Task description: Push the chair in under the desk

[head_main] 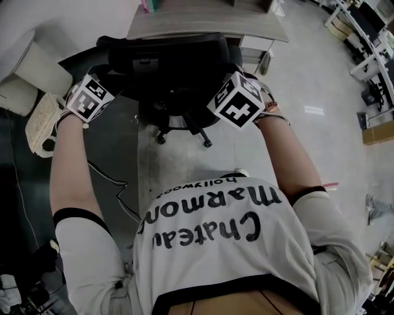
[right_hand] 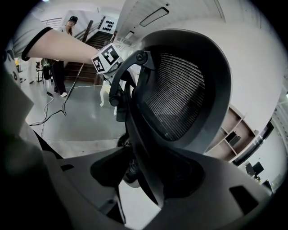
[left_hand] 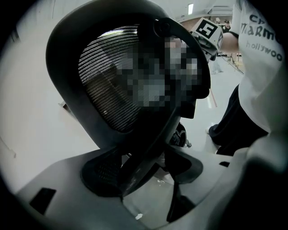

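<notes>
we hold the left gripper [left_hand: 146, 173] and right gripper [right_hand: 150, 175], jaws apart, astride the back of the black mesh chair [head_main: 175, 67], glossy grey floor [head_main: 308, 80] beneath, wooden desk [head_main: 203, 18] ahead, white wall [right_hand: 256, 63] beside

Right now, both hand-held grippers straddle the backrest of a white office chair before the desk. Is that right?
No: the chair is black, not white, as the head view shows. The left hand-held gripper and right hand-held gripper do straddle its backrest, before the desk.
</notes>
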Available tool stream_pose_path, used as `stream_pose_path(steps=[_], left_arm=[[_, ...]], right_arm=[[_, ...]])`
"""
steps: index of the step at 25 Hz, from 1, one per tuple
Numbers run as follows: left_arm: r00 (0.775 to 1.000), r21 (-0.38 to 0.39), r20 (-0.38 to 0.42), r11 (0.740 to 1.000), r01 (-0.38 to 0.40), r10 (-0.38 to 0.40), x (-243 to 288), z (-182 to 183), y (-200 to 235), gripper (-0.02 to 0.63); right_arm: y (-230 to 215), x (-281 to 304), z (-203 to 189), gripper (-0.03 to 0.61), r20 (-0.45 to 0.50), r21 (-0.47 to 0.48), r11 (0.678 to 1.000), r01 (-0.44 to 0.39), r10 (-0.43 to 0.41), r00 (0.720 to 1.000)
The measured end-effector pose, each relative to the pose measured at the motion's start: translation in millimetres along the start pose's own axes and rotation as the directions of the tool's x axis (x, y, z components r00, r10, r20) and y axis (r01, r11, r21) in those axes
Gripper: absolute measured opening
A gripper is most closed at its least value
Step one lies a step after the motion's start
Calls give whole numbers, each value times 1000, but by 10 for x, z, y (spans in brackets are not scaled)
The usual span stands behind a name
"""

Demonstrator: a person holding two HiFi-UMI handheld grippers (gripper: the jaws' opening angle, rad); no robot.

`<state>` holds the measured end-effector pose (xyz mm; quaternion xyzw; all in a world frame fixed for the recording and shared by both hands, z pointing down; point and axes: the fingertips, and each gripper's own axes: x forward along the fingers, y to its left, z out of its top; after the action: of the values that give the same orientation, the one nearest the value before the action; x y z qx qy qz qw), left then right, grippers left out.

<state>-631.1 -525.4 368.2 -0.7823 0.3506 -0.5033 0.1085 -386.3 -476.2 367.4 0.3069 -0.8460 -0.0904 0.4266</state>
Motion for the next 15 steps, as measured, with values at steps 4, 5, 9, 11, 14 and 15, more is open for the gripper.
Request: stream_pose_path(steps=[4, 5, 9, 11, 14, 15], left_arm=[[1000, 4, -2, 1000, 8, -8, 74, -31, 59, 299], [1000, 5, 1, 1000, 6, -6, 81, -36, 61, 301], [1000, 12, 11, 1000, -5, 5, 103, -38, 98, 301], [1000, 9, 10, 1000, -16, 16, 125, -39, 98, 301], [999, -1, 33, 1000, -22, 22, 208, 19, 88, 301], [999, -7, 42, 1000, -23, 24, 239, 62, 95, 301]], right_arm=[[-28, 60, 7, 240, -11, 3, 1000, -2, 2, 1000], [-26, 65, 3, 236, -12, 8, 1000, -5, 5, 1000], [-44, 101, 23, 243, -4, 5, 1000, 21, -21, 1000], [-68, 134, 17, 249, -3, 4, 999, 40, -40, 999], [-159, 199, -29, 249, -2, 22, 999, 40, -40, 999], [-220, 216, -48, 249, -1, 32, 999, 35, -35, 999]])
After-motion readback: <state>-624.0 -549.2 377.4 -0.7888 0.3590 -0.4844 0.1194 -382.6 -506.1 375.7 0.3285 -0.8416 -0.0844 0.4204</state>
